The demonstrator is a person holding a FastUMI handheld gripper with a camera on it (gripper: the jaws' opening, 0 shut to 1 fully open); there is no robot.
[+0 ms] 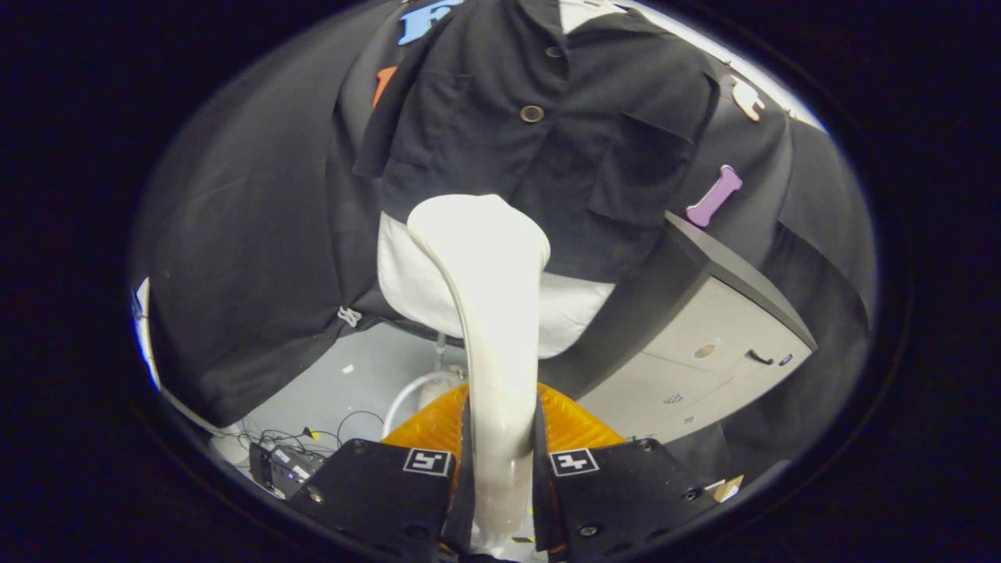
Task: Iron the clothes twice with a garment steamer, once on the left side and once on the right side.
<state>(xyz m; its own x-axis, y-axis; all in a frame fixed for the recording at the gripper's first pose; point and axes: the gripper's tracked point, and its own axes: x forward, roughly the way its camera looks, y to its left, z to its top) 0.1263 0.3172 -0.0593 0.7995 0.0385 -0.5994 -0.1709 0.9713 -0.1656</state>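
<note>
A black short-sleeved shirt [547, 133] with brown buttons hangs on a white mannequin torso [407, 281] straight ahead. My gripper [500, 461] is shut on the white handle of the garment steamer [489, 313], with both fingers pressing on it from either side. The steamer rises from between the fingers, and its wide head [481, 227] stands at the shirt's lower hem, a little left of the button line. Whether the head touches the cloth I cannot tell.
A beige cabinet [704, 352] with a dark top stands to the right of the mannequin. A white hose [407, 391] curves over the grey floor below the torso, with cables and a small black box [285, 465] further left.
</note>
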